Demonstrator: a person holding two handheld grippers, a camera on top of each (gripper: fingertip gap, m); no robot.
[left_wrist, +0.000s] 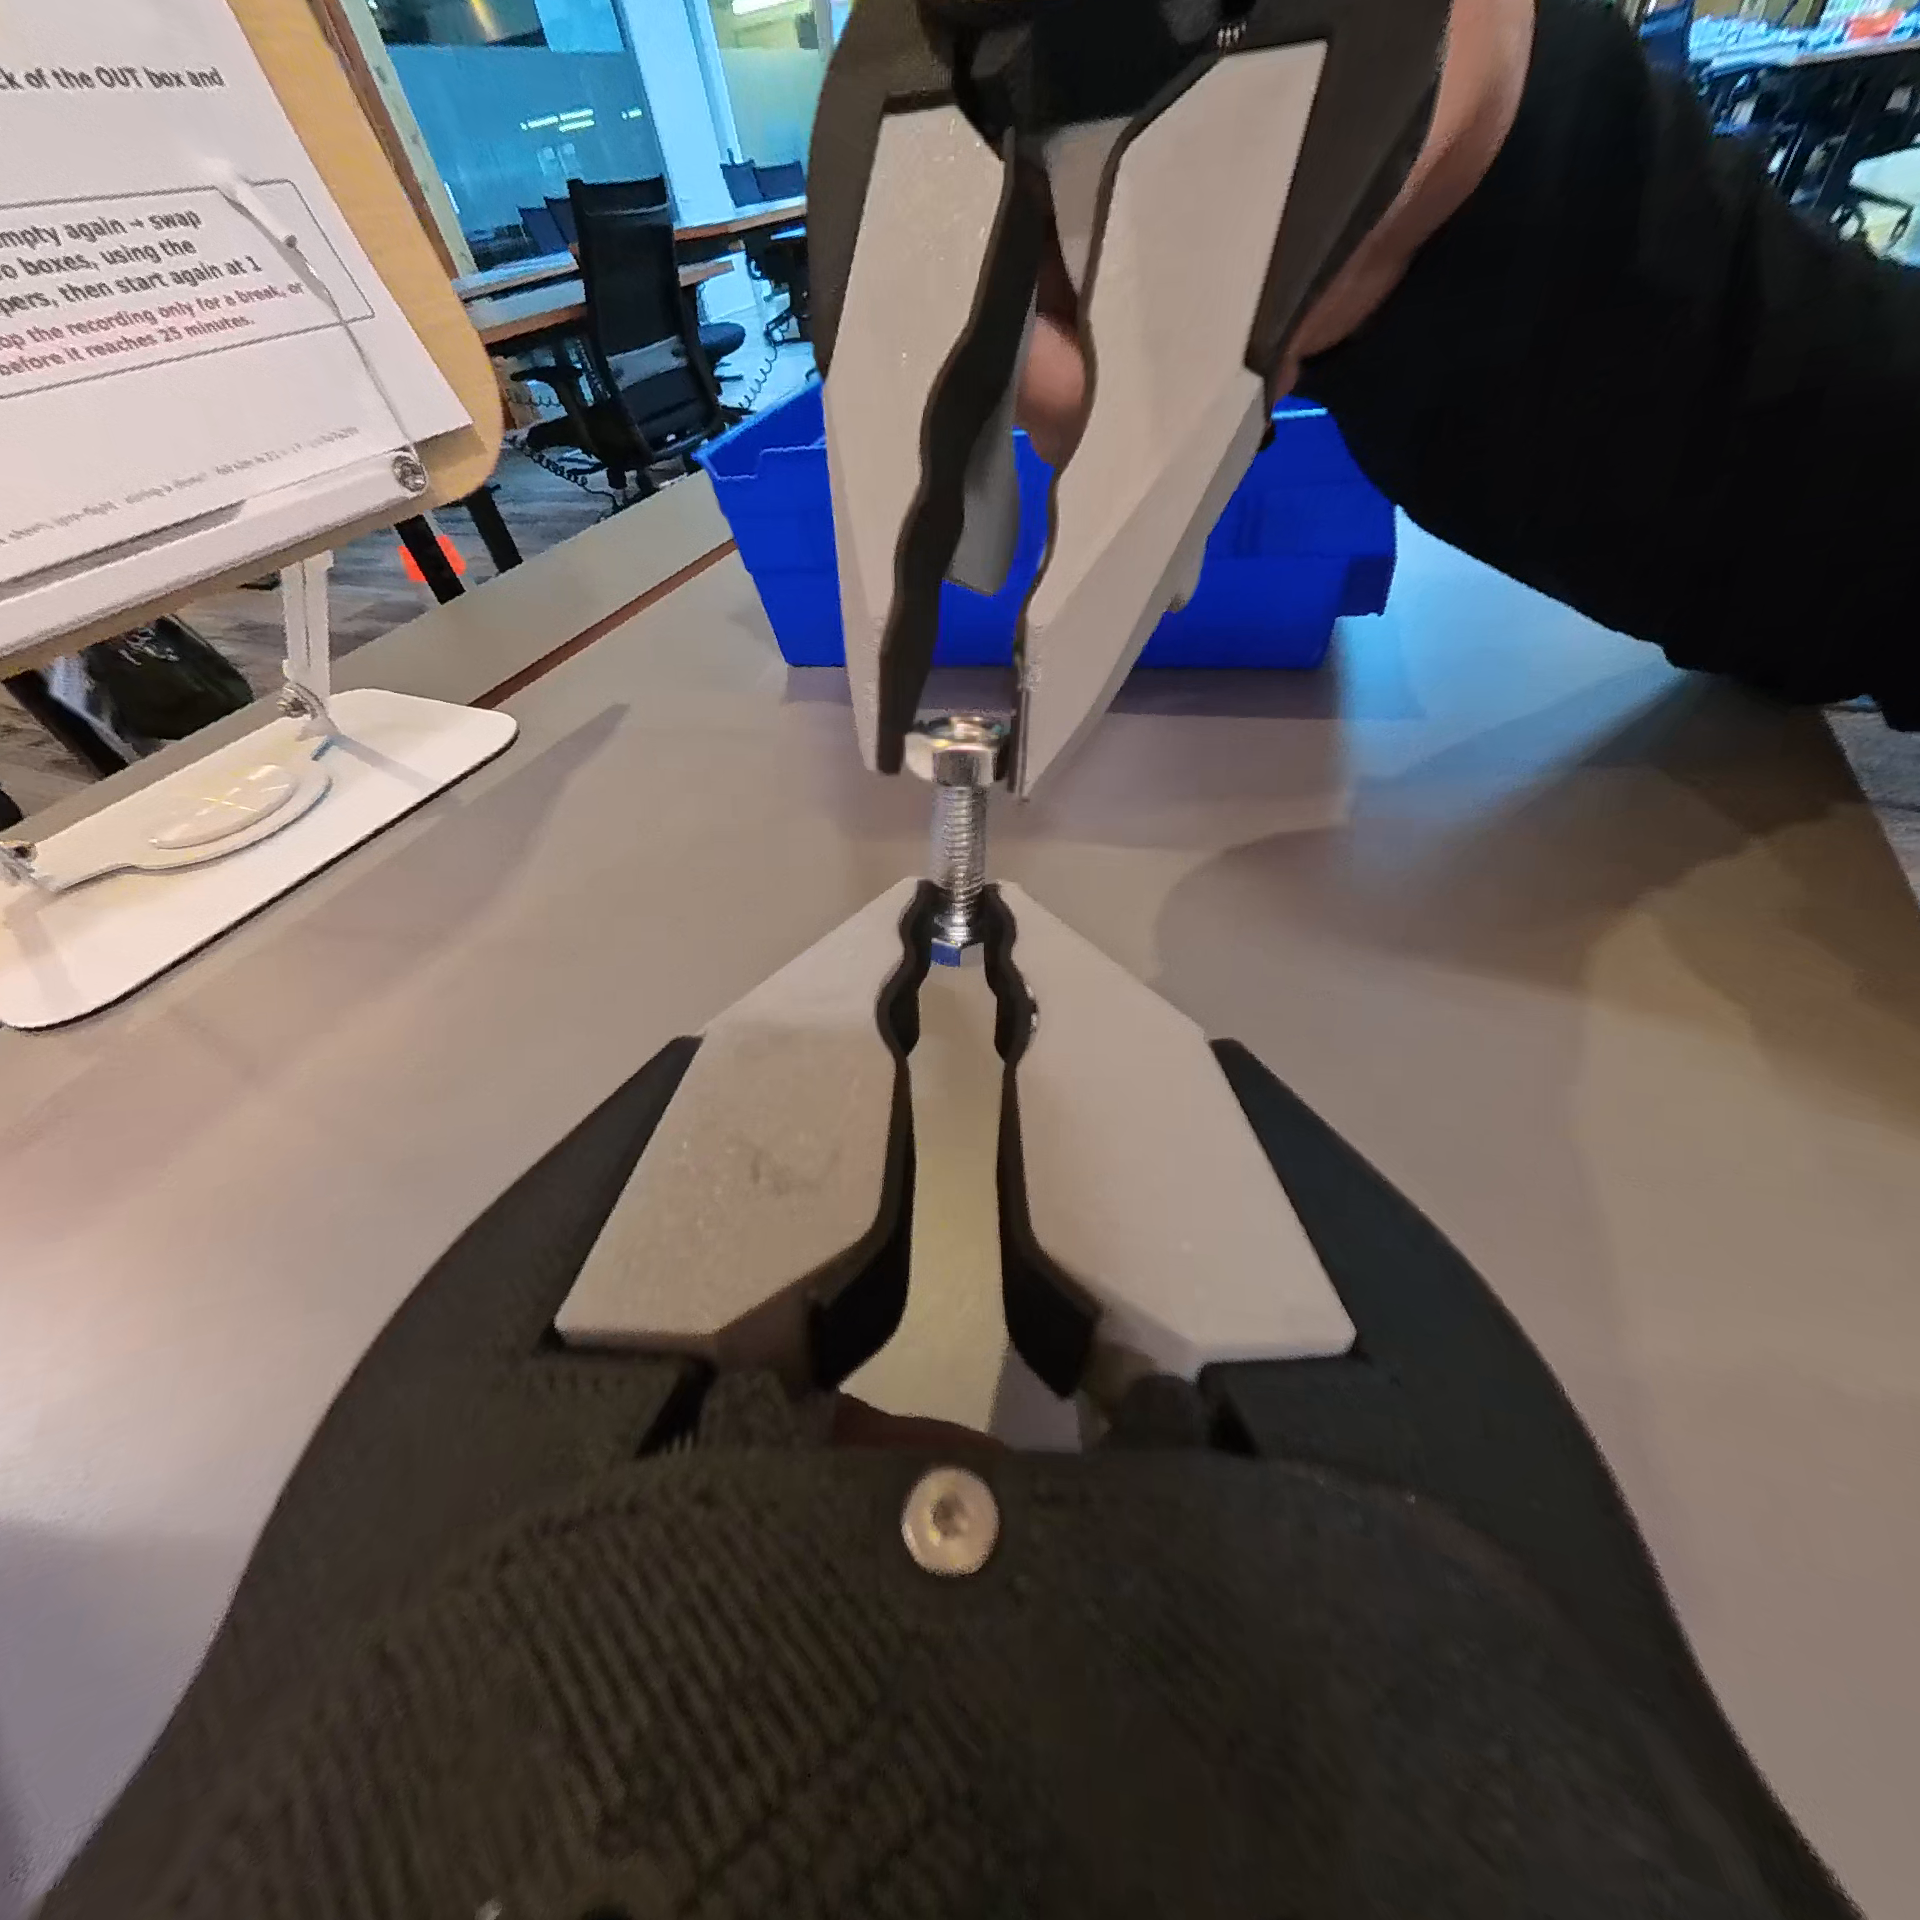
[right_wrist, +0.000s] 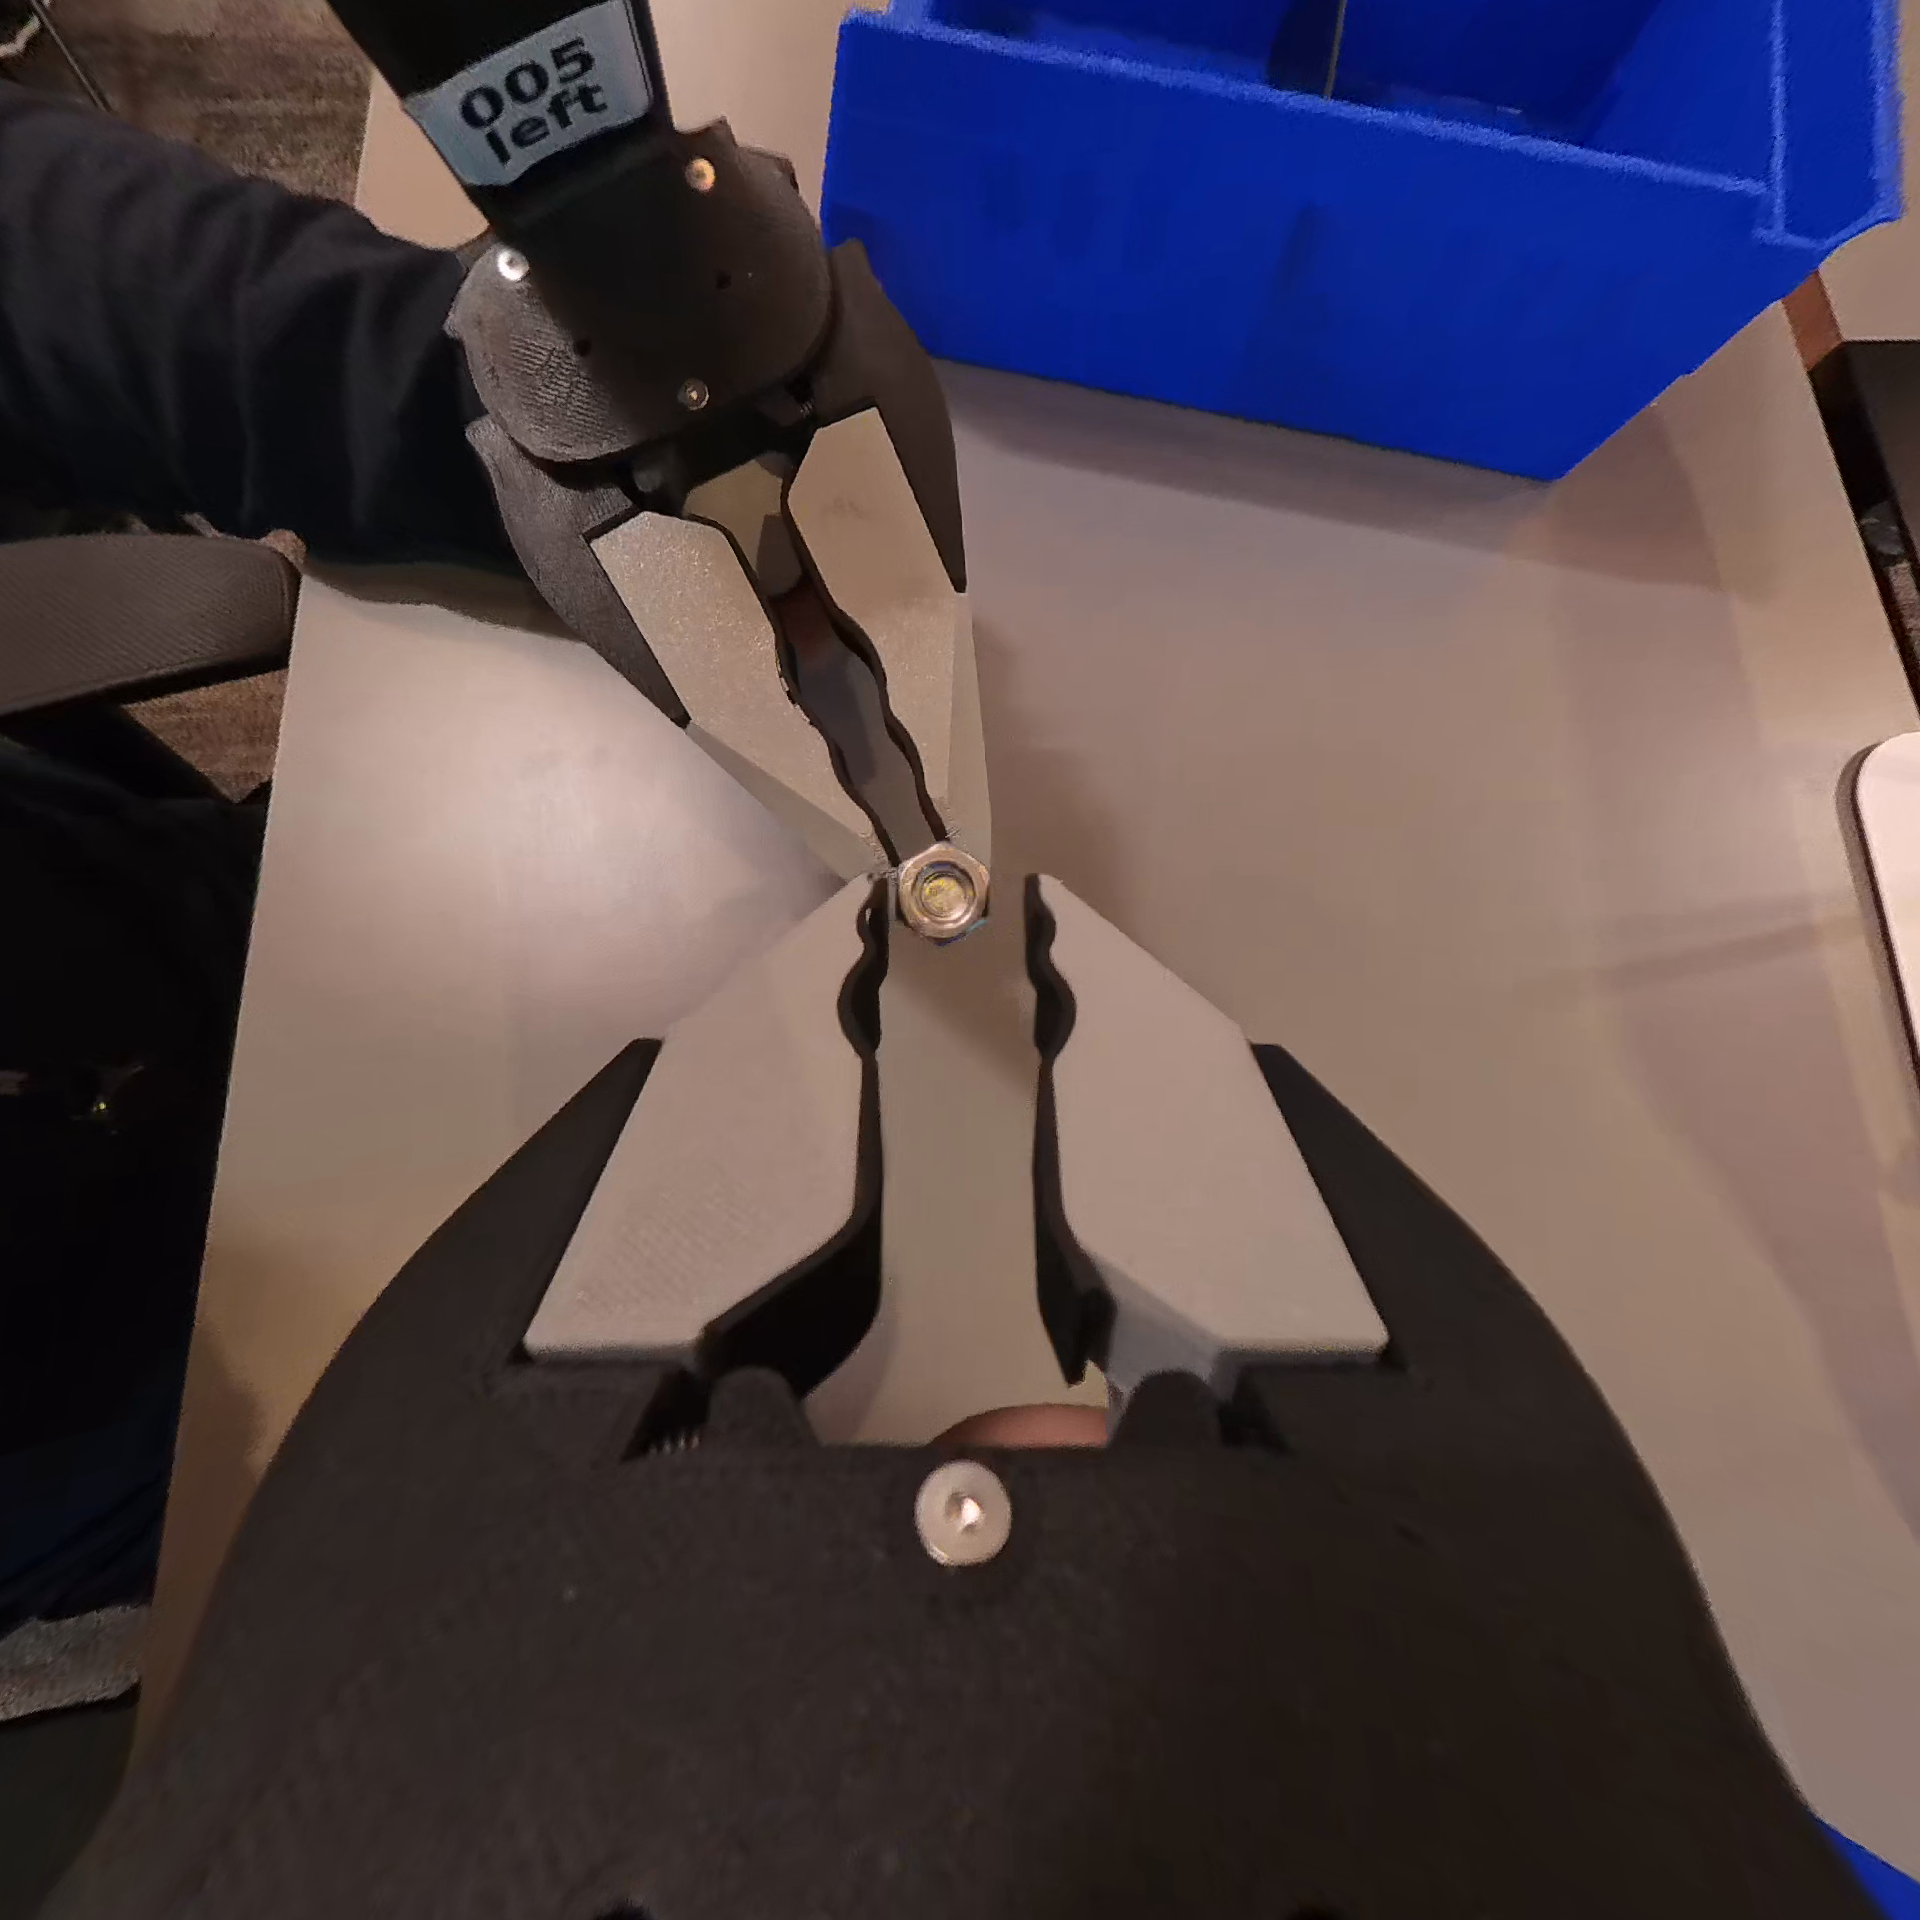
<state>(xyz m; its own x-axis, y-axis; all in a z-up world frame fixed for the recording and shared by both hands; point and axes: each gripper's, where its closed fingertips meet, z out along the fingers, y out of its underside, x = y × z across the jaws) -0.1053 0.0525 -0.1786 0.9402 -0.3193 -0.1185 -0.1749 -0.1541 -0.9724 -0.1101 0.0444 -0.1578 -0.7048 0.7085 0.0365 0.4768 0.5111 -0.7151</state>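
Left tool (left_wrist: 951, 935) level, gripping nut (left_wrist: 943, 951), right tool (left_wrist: 956, 764) vertical above bolt (left_wrist: 954, 821)

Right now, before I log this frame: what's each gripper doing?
Left gripper: closed on the nut threaded on the bolt.
Right gripper: open, straddling the bolt head.

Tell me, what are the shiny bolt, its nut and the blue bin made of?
The bolt looks like bright plated steel: silvery, mirror-shiny, with cut threads. The nut pinched in the left gripper looks like the same metal, with a blue ring, perhaps nylon. The bin looks like glossy moulded plastic: an even blue colour and rounded rims.
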